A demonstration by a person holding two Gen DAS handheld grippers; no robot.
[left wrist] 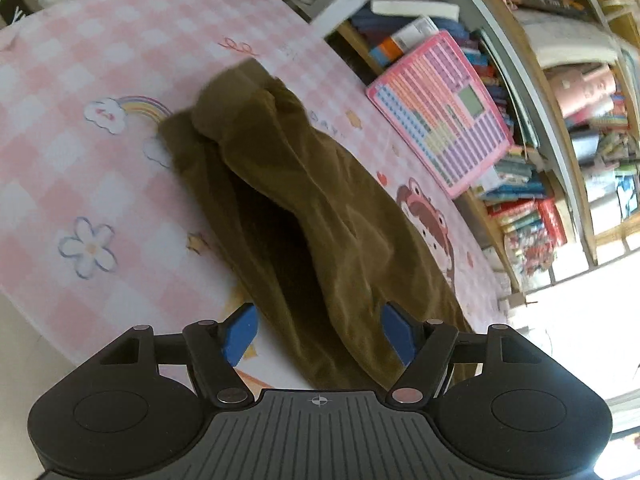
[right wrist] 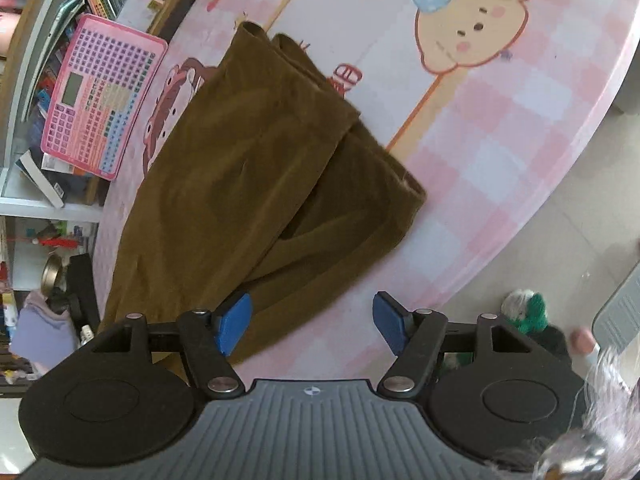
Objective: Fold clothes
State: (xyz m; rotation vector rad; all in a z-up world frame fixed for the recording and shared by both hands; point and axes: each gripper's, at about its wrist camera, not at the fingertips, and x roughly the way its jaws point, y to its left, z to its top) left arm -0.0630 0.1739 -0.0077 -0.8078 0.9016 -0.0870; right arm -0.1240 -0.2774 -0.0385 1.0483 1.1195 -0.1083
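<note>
A brown garment (left wrist: 304, 208), like trousers, lies on the pink checked table (left wrist: 80, 80), partly folded with one layer over another. My left gripper (left wrist: 318, 334) is open above its near end, blue pads on either side of the cloth, holding nothing. In the right wrist view the same garment (right wrist: 240, 176) lies folded across the table (right wrist: 500, 140). My right gripper (right wrist: 312, 322) is open just over the garment's near edge, its left pad (right wrist: 232, 322) above the cloth, and it is empty.
A pink keyboard-like toy board (left wrist: 440, 116) leans against crowded bookshelves (left wrist: 560, 140) beside the table; it also shows in the right wrist view (right wrist: 100, 96). The table edge and the floor (right wrist: 560, 240) are at the right, with a green and white plush (right wrist: 524, 312) below.
</note>
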